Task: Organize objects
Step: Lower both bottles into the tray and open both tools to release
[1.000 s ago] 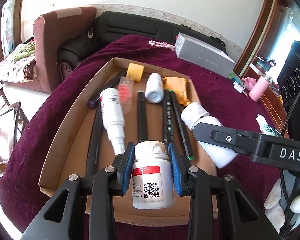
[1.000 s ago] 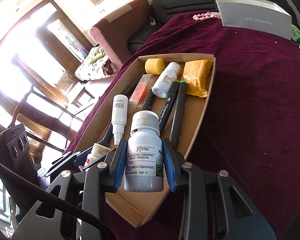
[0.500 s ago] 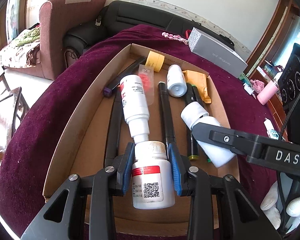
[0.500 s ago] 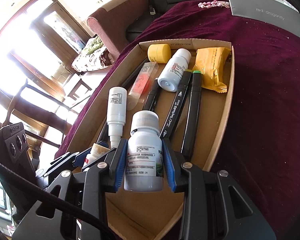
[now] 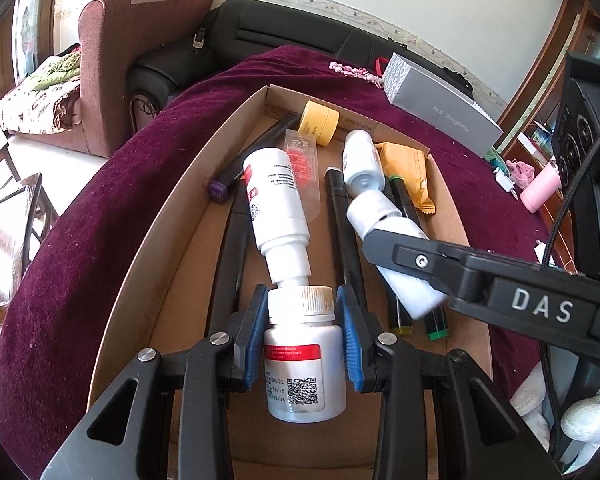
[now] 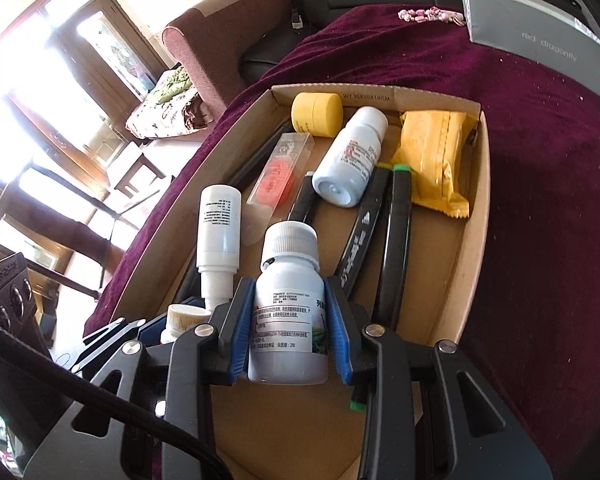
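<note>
Left wrist view: left gripper point(image 5: 302, 334) clamped on a red-labelled pill bottle point(image 5: 304, 364) above the cardboard box point(image 5: 148, 256); right gripper point(image 6: 286, 330) clamped on another white bottle point(image 6: 286, 312) over that box.

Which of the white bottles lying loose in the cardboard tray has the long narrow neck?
The tall white spray bottle on the tray's window side; its slim neck points toward the tools. The stubby white bottle beside the yellow packet has none.

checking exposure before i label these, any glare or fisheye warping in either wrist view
Right wrist view: the windows at left are blown out white, though the cardboard tray and the held white bottle stay sharp. Left wrist view: even light, no glare; fisheye bends the tray's left wall into a curve, and dark vignette fills the corners.
</note>
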{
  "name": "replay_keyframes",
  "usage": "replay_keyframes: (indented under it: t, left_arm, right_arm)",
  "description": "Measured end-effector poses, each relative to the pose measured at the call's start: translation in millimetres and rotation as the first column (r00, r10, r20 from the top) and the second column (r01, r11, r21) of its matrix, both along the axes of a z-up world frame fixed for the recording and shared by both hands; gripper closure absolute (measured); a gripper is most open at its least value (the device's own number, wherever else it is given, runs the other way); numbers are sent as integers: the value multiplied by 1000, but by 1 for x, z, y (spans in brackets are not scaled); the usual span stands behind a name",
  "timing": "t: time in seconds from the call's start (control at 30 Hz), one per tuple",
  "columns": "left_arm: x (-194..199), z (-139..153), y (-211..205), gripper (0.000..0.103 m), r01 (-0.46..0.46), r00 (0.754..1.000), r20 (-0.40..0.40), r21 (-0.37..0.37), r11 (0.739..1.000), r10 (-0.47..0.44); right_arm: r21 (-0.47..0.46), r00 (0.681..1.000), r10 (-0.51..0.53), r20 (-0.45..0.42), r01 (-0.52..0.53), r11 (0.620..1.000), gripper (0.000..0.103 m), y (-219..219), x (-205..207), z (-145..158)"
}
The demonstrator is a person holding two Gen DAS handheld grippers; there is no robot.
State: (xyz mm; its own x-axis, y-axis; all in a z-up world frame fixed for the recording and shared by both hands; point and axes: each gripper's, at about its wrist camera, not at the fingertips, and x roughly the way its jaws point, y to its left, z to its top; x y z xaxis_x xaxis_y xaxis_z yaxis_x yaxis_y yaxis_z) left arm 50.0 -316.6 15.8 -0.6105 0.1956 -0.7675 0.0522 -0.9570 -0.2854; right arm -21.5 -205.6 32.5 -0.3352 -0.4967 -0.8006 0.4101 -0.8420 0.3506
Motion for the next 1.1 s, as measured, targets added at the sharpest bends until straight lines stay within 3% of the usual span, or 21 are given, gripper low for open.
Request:
replay_keyframes:
  t: [0.23, 0.4, 0.47, 0.57, 0.63, 1.1]
  left_arm:
    - [-3, 0, -1, 74, -5, 1000, -8, 2, 1000, 5]
    - [-3, -1, -6, 73, -8, 1000, -22, 33, 999, 8]
    - [-3, -1, -8, 66, -4, 1000, -30, 59, 998, 6]
    - [-2, 0, -7, 50, 14, 999, -45, 85, 996, -11]
    - [-2, 1, -6, 47, 17, 999, -46, 82, 996, -13]
    - [12, 11, -21, 47, -42, 997, -59, 186, 982, 54]
  right_arm:
    - [50, 1000, 7, -27, -6, 999, 70, -14, -10, -1]
    - [55, 1000, 5, 9, -5, 998, 70, -15, -12, -11]
    - [59, 1000, -1, 5, 1, 998, 70, -14, -12, -11]
    - [57, 1000, -15, 4, 15, 998, 55, -13, -12, -10]
    - [42, 1000, -22, 4, 21, 999, 48, -11, -12, -8]
    - [-32, 1000, -21, -20, 21, 999, 46, -4, 1, 11]
